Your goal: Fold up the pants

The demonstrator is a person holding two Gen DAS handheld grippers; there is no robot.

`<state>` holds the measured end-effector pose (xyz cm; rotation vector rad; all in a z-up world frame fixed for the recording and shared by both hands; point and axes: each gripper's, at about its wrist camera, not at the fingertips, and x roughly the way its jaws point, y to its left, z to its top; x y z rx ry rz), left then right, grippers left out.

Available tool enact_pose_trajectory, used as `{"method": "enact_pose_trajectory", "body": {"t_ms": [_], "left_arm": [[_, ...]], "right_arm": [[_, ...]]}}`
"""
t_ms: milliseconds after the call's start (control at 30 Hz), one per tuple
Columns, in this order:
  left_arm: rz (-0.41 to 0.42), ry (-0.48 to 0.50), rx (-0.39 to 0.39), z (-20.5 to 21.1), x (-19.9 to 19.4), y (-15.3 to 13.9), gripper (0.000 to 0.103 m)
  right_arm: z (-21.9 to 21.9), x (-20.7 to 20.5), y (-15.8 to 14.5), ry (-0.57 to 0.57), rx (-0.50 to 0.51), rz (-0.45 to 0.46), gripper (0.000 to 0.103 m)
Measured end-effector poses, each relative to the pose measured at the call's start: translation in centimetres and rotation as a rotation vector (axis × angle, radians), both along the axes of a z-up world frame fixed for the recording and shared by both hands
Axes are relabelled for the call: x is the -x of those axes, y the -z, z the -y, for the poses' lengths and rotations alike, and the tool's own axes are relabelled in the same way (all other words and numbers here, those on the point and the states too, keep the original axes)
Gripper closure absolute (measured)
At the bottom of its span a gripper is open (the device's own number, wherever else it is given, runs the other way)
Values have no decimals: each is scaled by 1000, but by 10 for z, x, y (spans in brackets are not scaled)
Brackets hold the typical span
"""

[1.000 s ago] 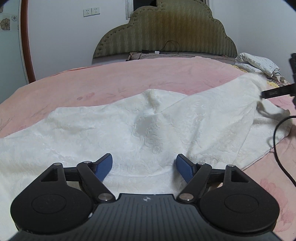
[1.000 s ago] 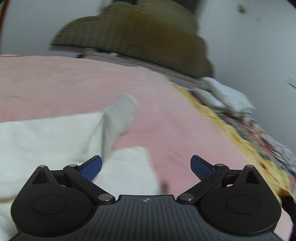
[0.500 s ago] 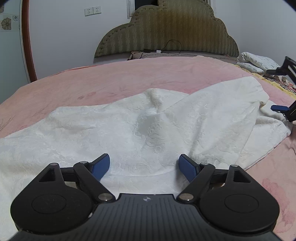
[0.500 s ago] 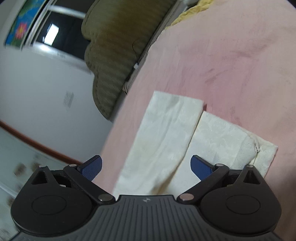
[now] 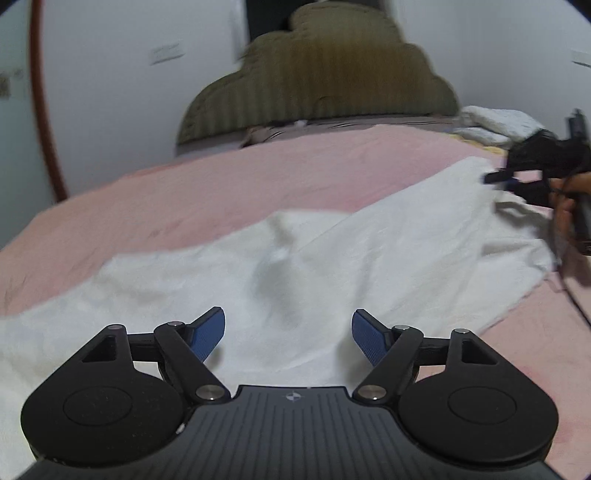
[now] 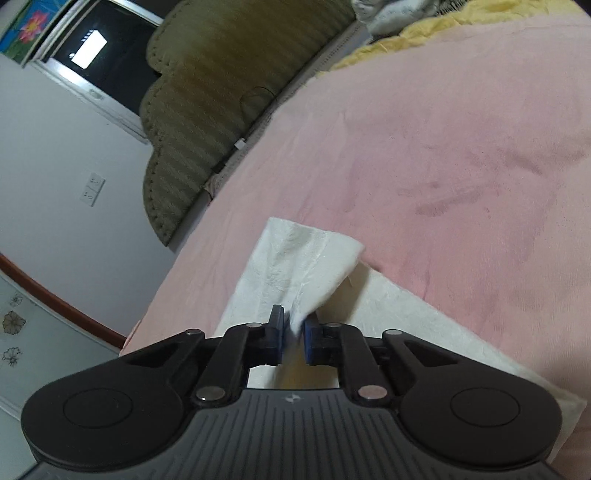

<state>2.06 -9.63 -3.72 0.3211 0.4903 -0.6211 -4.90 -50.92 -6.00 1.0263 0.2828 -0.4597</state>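
Observation:
White textured pants [image 5: 303,266] lie spread across the pink bed. My left gripper [image 5: 288,332] is open and empty, low over the near part of the pants. My right gripper [image 6: 294,332] is shut on the end of the upper pant leg [image 6: 306,258], which lifts a little off the lower layer [image 6: 424,325]. In the left wrist view the right gripper [image 5: 502,181] shows at the far right edge, at the pants' far end, with a hand behind it.
The pink bedspread [image 5: 258,184] covers the bed. An olive padded headboard [image 5: 325,88] stands at the back. White folded bedding [image 5: 495,122] and a yellow blanket [image 6: 406,33] lie at the head. A black cable [image 5: 576,302] hangs at the right.
My right gripper has closed on the end of the upper pant leg; it was open half a second ago. My left gripper has shifted slightly over the pants and stays open.

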Motion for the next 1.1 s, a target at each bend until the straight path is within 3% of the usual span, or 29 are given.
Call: {"method": "enact_pose_trajectory", "body": {"t_ms": [133,267,333,400,433,467,600,700,800,867,967,1100], "left_arm": [[10,163,-41,38,15,-16,24],[118,250,-183,83,35,-6,26],[144,232,-235,98,36,6,37],[110,224,-258,106,29,13,63],[89,223,-263,107,24,17,68],[78,216,-263,107,21,20,76],[106,219,-250,103,20,16,92],[162,133,-186,93,13,-6,95],[209,41,-52,73,3,-39,96],[218,54,-12,63,5,-53,96],[168,190,-83,64,20,-40,96],[132,347,-203,68,51,4,95]], "right_arm": [[-7,9,-23,-46,71,78,97],[-10,9,-47,-95,115,128,97],[-10,9,-55,-110,129,142,97],[-9,10,-61,-117,130,157,97],[-7,13,-61,-118,123,166,97],[-5,12,-61,-116,116,170,97],[8,-3,-58,-125,66,163,97],[13,-21,-71,-151,49,182,97],[2,-15,-105,-193,145,331,97],[-6,3,-120,-199,210,400,97],[-7,35,-104,-146,207,320,97],[2,81,-35,-35,44,120,97]]}}
